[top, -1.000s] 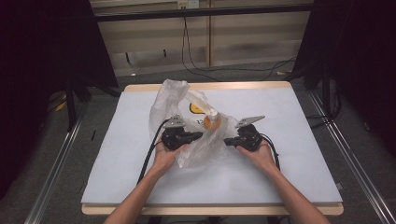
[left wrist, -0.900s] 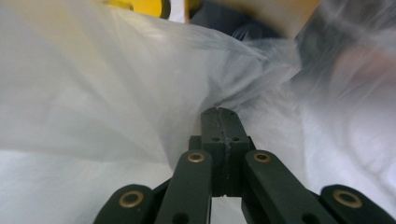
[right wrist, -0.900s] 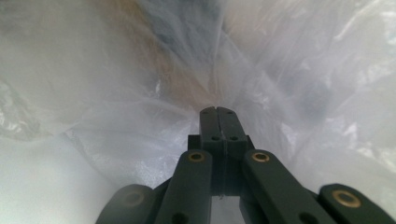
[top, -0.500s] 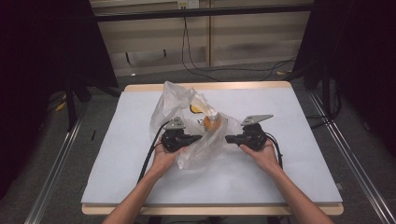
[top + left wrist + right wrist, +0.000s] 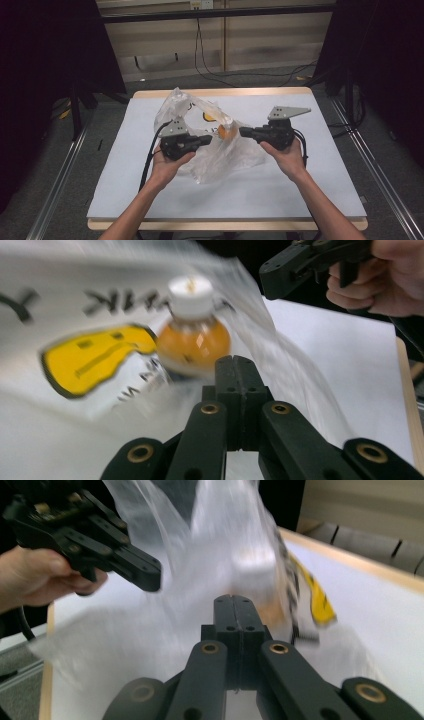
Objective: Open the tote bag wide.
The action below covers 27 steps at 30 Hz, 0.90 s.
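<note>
- White table [image 5: 300,200], wood-edged, carries everything.
- Clear plastic bag [image 5: 200,160] with a yellow print lies at its centre, between both hands.
- Orange bottle [image 5: 194,342], white-capped, sits inside the bag, at 11 o'clock of the left gripper [image 5: 206,140].
- Left gripper and right gripper [image 5: 243,132]: jaws fully closed; whether they pinch bag film is unclear.

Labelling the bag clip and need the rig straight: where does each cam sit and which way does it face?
High view: above the person's side, looking forward and down on the table; both forearms, left gripper, right gripper.
Left gripper view: rides the left gripper, along its shut jaws toward the bag and orange bottle; the other hand is upper right.
Right gripper view: rides the right gripper, facing the bag; the other hand is upper left.
Shared: the bag.
</note>
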{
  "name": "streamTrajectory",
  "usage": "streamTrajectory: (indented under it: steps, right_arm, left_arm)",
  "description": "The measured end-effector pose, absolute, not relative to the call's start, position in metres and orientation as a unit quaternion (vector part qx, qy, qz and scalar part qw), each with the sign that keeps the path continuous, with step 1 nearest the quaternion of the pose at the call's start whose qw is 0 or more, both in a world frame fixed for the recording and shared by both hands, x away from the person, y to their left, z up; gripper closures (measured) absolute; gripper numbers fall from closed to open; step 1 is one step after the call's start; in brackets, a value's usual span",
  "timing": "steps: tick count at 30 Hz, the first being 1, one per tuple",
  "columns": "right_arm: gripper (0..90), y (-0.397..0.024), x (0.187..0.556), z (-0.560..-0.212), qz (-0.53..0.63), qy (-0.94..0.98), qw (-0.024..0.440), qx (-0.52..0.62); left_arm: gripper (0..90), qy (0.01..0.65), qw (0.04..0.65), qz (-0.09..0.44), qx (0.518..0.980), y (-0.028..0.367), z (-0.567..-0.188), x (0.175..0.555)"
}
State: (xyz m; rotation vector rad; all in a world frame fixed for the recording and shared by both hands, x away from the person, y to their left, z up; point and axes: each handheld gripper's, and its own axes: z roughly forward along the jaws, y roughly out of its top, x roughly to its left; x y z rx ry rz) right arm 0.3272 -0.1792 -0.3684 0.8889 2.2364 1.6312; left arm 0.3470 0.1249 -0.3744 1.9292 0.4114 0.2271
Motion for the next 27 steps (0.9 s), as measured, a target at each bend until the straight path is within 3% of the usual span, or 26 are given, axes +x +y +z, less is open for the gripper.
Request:
streamTrajectory:
  steps: [9,16,27]
  right_arm:
    - [90.0,-0.128,0.351,-0.327,0.555,0.783,0.118,0.254]
    - [90.0,-0.107,0.371,-0.341,0.508,0.812,0.121,0.261]
    - [90.0,-0.123,0.396,-0.354,0.472,0.808,0.156,0.316]
  left_arm:
    - [90.0,0.187,0.527,0.115,0.821,0.115,-0.355,0.372]
    - [90.0,0.204,0.504,0.112,0.832,0.107,-0.364,0.389]
    - [90.0,0.209,0.472,0.105,0.85,0.101,-0.379,0.403]
